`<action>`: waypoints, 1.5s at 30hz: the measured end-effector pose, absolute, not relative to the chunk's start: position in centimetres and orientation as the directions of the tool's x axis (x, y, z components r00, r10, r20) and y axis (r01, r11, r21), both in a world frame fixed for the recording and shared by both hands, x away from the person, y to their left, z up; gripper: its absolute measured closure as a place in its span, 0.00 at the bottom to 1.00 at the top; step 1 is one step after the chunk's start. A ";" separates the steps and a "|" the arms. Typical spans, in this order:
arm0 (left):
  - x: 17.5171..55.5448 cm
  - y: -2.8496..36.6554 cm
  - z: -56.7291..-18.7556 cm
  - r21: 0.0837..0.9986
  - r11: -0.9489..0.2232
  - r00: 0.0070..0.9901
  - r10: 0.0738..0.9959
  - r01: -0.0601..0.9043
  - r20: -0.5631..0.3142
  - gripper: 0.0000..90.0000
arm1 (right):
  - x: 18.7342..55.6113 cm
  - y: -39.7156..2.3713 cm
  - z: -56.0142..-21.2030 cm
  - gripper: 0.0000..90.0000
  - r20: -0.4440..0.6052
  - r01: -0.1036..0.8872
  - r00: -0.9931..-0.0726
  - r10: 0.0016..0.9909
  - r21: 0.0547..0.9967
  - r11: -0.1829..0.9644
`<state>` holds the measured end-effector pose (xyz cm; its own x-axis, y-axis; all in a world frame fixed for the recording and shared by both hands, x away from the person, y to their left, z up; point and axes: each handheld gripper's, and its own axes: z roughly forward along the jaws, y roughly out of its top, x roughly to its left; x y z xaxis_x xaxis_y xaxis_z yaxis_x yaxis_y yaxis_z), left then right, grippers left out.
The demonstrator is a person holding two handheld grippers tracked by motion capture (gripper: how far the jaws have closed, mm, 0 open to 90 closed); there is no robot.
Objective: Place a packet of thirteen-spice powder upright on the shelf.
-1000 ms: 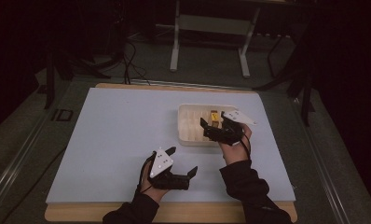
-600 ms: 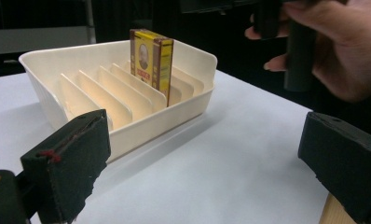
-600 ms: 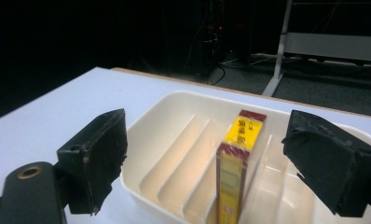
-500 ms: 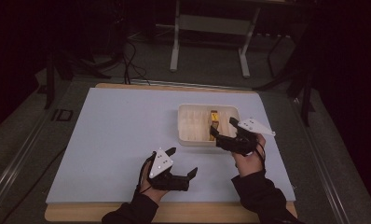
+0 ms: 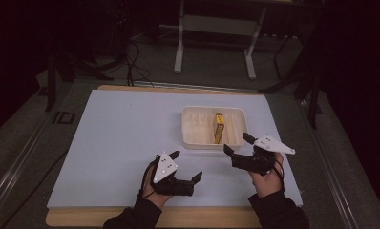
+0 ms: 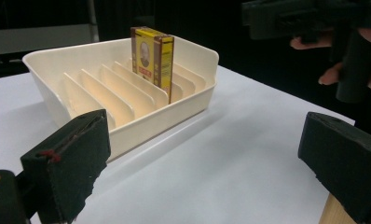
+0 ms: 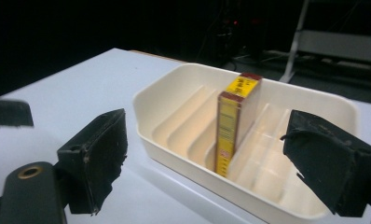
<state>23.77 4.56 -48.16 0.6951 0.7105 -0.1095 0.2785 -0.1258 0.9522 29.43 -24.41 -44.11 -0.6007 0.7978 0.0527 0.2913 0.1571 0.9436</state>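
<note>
A cream slotted tray (image 5: 194, 138) (image 6: 53, 98) (image 7: 165, 140) lies right of centre on the white table top. A yellow and brown box (image 5: 219, 126) (image 6: 152, 53) (image 7: 235, 123) stands upright on edge in one of its slots. My right gripper (image 5: 237, 143) (image 7: 202, 158) hovers just off the tray's near right corner, open and holding nothing. My left gripper (image 5: 186, 165) (image 6: 207, 163) rests near the table's front edge, open and bare, with its jaws toward the tray. The left gripper view also catches the right gripper (image 6: 305, 21) at its top right.
The white table top (image 5: 116, 138) stretches wide to the left of the tray. A wooden board edge (image 5: 202, 217) runs along the front. Metal stand legs (image 5: 212, 43) and cables lie on the dark floor beyond the table.
My right gripper has pulled back from over the tray toward the near right, leaving the box standing in its slot. The left gripper has stayed put.
</note>
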 end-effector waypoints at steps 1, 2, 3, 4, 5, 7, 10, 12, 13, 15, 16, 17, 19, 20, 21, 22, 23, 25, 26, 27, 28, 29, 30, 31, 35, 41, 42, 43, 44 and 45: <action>23.8 4.6 -48.1 0.952 -0.128 0.692 0.714 0.280 -0.108 0.04 | 29.2 -24.6 -44.1 0.15 0.047 0.288 -0.602 0.797 0.944 0.161; 23.8 4.6 -48.1 0.952 -0.129 0.693 0.713 0.279 -0.107 0.04 | 29.0 -24.8 -44.2 0.15 0.047 0.287 -0.607 0.793 0.944 0.164; 23.7 4.6 -48.1 0.951 -0.128 0.696 0.710 0.283 -0.111 0.04 | 28.7 -24.9 -44.2 0.15 0.044 0.287 -0.609 0.792 0.943 0.169; 23.7 4.6 -48.1 0.951 -0.129 0.696 0.710 0.283 -0.110 0.04 | 28.5 -25.1 -44.2 0.15 0.041 0.289 -0.609 0.792 0.942 0.173; 23.7 4.6 -48.1 0.951 -0.130 0.697 0.709 0.281 -0.109 0.04 | 28.3 -25.2 -44.3 0.15 0.043 0.290 -0.614 0.788 0.941 0.174; 23.7 4.6 -48.0 0.950 -0.133 0.698 0.708 0.282 -0.108 0.04 | 27.8 -25.5 -44.5 0.15 0.050 0.296 -0.616 0.786 0.940 0.172; 23.6 4.5 -48.1 0.950 -0.132 0.698 0.708 0.283 -0.109 0.04 | 26.9 -25.8 -45.0 0.15 0.043 0.303 -0.620 0.783 0.934 0.188; 23.6 4.5 -48.1 0.949 -0.135 0.703 0.702 0.284 -0.110 0.04 | 26.4 -26.1 -45.4 0.15 0.056 0.317 -0.626 0.778 0.929 0.189; 23.5 4.4 -48.1 0.950 -0.138 0.704 0.702 0.282 -0.107 0.04 | 26.2 -26.3 -45.5 0.15 0.057 0.321 -0.630 0.775 0.927 0.192; 23.5 4.4 -48.1 0.949 -0.143 0.712 0.694 0.281 -0.106 0.04 | 25.7 -26.7 -45.6 0.15 0.057 0.322 -0.628 0.776 0.927 0.192; 23.4 4.3 -48.1 0.949 -0.145 0.712 0.694 0.280 -0.104 0.04 | 25.5 -26.9 -45.7 0.15 0.060 0.323 -0.629 0.775 0.927 0.191; 23.4 4.3 -48.1 0.949 -0.146 0.717 0.689 0.281 -0.107 0.04 | 25.4 -27.1 -45.7 0.15 0.057 0.322 -0.630 0.775 0.927 0.193; 23.4 4.3 -48.1 0.948 -0.150 0.719 0.688 0.281 -0.104 0.04 | 25.1 -27.4 -45.7 0.15 0.048 0.316 -0.631 0.774 0.927 0.200; 23.4 4.3 -48.1 0.948 -0.151 0.722 0.684 0.281 -0.105 0.04 | 25.0 -27.6 -45.8 0.15 0.048 0.316 -0.634 0.772 0.927 0.201; 23.4 4.3 -48.1 0.948 -0.152 0.721 0.685 0.281 -0.104 0.04 | 24.9 -27.7 -45.8 0.15 0.042 0.314 -0.635 0.771 0.927 0.207; 23.3 4.3 -48.1 0.948 -0.152 0.722 0.684 0.280 -0.104 0.04 | 24.8 -27.9 -45.8 0.15 0.038 0.313 -0.636 0.770 0.926 0.212; 23.3 4.3 -48.1 0.947 -0.153 0.724 0.682 0.281 -0.105 0.04 | 24.8 -28.0 -45.9 0.15 0.034 0.309 -0.642 0.766 0.926 0.218; 23.2 4.4 -48.2 0.947 -0.158 0.724 0.682 0.281 -0.101 0.04 | 24.7 -28.3 -46.0 0.15 0.035 0.310 -0.643 0.765 0.925 0.218; 23.2 4.4 -48.2 0.946 -0.158 0.724 0.682 0.283 -0.103 0.04 | 24.6 -28.5 -46.1 0.15 0.036 0.313 -0.642 0.765 0.924 0.219; 23.1 4.4 -48.2 0.946 -0.159 0.722 0.684 0.283 -0.101 0.04 | 24.6 -28.7 -46.2 0.15 0.033 0.312 -0.644 0.765 0.924 0.223; 23.1 4.5 -48.2 0.946 -0.158 0.723 0.683 0.283 -0.103 0.04 | 24.5 -28.8 -46.4 0.15 0.034 0.314 -0.644 0.765 0.923 0.223; 23.1 4.5 -48.2 0.945 -0.158 0.726 0.680 0.285 -0.105 0.04 | 24.4 -29.0 -46.5 0.15 0.036 0.314 -0.647 0.762 0.923 0.223; 23.1 4.5 -48.2 0.945 -0.162 0.726 0.680 0.284 -0.102 0.04 | 24.4 -29.1 -46.7 0.15 0.037 0.319 -0.650 0.759 0.920 0.228; 23.0 4.6 -48.3 0.945 -0.164 0.727 0.679 0.284 -0.100 0.04 | 24.3 -29.3 -46.8 0.15 0.034 0.321 -0.653 0.756 0.917 0.236; 22.9 4.7 -48.4 0.944 -0.166 0.732 0.674 0.284 -0.102 0.04 | 24.1 -30.0 -47.2 0.15 0.018 0.319 -0.653 0.757 0.913 0.253; 23.1 4.6 -48.5 0.943 -0.166 0.732 0.674 0.288 -0.105 0.04 | 24.2 -30.6 -47.4 0.15 0.005 0.315 -0.645 0.764 0.913 0.260; 23.1 4.6 -48.5 0.943 -0.166 0.732 0.674 0.288 -0.105 0.04 | 24.2 -30.6 -47.4 0.15 0.005 0.315 -0.645 0.764 0.913 0.260; 23.2 4.6 -48.6 0.942 -0.168 0.732 0.673 0.290 -0.105 0.04 | 24.2 -30.7 -47.4 0.15 0.003 0.311 -0.648 0.762 0.914 0.262; 23.2 4.6 -48.6 0.942 -0.168 0.733 0.672 0.291 -0.107 0.04 | 24.2 -30.7 -47.3 0.15 -0.005 0.305 -0.649 0.761 0.915 0.266; 23.2 4.6 -48.6 0.942 -0.169 0.732 0.673 0.291 -0.106 0.04 | 24.2 -30.7 -47.3 0.15 -0.004 0.305 -0.649 0.761 0.915 0.265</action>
